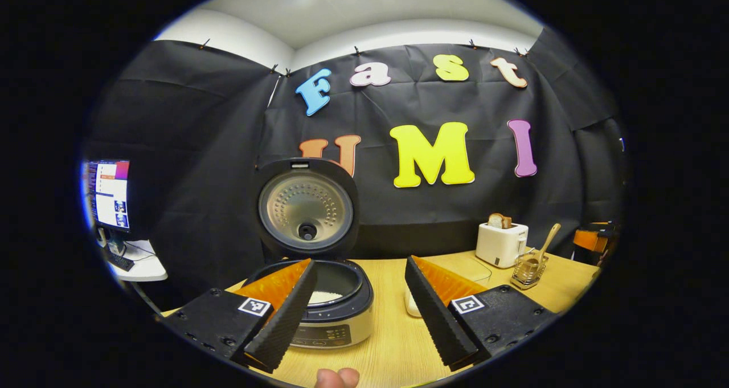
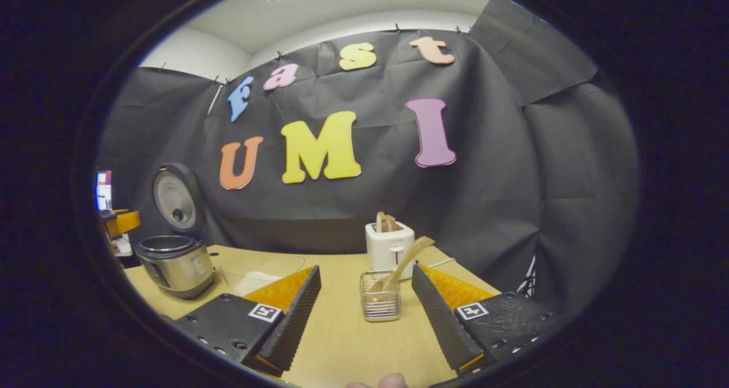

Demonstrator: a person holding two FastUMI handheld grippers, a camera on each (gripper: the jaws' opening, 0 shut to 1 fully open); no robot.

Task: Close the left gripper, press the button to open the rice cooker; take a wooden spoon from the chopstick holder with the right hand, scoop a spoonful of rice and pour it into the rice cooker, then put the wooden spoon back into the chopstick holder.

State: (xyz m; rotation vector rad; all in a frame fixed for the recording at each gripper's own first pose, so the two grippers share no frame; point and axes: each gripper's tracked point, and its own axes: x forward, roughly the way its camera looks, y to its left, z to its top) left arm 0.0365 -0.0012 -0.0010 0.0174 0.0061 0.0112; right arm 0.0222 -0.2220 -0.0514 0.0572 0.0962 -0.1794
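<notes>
Both tongs, left (image 1: 360, 288) and right (image 2: 365, 285), stand released. With the rice cooker (image 1: 324, 308) lid up at eleven o'clock, rice inside, and the wooden spoon (image 2: 401, 265) resting in the chopstick holder (image 2: 380, 303) at twelve, the task looks finished; next, simply withdraw.

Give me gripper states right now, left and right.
Left gripper: open, holding nothing, in front of the open rice cooker.
Right gripper: open, holding nothing; wooden spoon sits in the chopstick holder.
</notes>
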